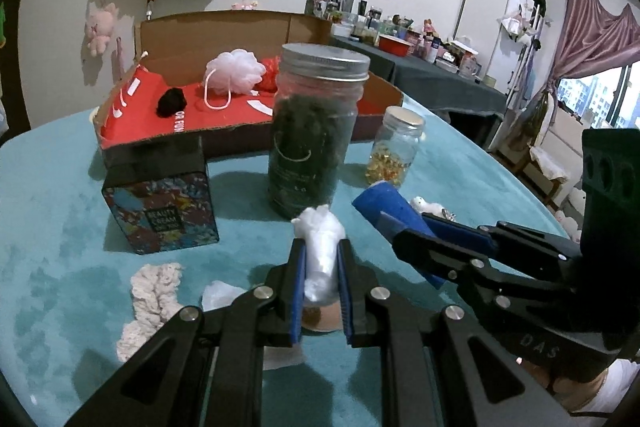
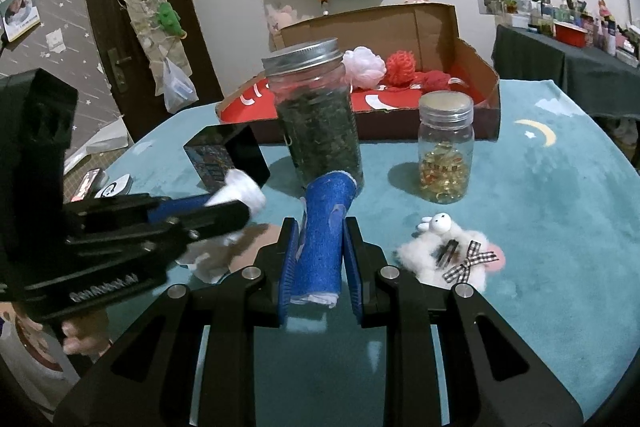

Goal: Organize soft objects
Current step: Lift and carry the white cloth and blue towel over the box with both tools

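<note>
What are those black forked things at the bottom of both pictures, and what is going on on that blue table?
Each is a hand-held gripper, a two-fingered tool that a person carries, with a camera on it looking along its fingers. One picture is from the left tool, the other from the right.

The left hand-held gripper is shut on a white soft wad. The right hand-held gripper is shut on a blue roll.

On the teal table cover stand a tall jar of dark stuff, a small jar of golden capsules and a patterned tin. A fluffy white toy and a cream knitted piece lie nearby. Behind is a cardboard box holding a pink bath puff.
</note>
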`<state>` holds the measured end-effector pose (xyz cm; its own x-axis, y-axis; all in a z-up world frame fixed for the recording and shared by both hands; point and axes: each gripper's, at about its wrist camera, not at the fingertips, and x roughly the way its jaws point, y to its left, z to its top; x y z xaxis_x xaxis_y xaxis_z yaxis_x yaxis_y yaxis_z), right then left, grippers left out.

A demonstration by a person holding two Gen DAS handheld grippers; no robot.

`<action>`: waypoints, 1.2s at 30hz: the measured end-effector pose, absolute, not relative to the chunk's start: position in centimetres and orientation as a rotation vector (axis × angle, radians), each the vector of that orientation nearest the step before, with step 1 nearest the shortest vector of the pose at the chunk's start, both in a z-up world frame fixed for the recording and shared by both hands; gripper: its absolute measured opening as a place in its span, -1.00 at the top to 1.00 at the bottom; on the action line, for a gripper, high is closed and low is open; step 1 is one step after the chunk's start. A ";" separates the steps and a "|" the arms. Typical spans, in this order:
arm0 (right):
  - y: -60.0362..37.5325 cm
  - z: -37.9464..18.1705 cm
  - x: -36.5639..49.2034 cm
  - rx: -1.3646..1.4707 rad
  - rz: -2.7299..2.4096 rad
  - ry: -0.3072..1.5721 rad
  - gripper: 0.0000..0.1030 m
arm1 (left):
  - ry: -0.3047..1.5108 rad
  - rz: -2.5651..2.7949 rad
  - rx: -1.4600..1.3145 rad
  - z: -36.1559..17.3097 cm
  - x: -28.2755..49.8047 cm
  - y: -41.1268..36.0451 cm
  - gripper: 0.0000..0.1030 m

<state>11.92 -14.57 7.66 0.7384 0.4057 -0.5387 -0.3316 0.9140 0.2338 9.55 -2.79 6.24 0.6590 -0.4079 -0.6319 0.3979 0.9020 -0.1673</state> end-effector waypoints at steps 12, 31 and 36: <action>-14.6 7.5 12.1 0.149 0.418 0.640 0.58 | 0.720 -0.453 -0.057 6.6 9.9 -1.0 0.69; -19.4 7.8 12.4 0.179 0.317 0.687 0.58 | 0.772 -0.358 -0.123 8.0 11.1 7.2 0.69; -20.9 8.2 12.7 0.183 0.292 0.699 0.58 | 0.799 -0.319 -0.123 7.7 11.7 9.5 0.69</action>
<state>12.66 -20.88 8.23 0.7270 0.3244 -0.6053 -0.2028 0.9435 0.2620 11.73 9.51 7.65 0.6527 -0.3264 -0.6837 0.2338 0.9452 -0.2280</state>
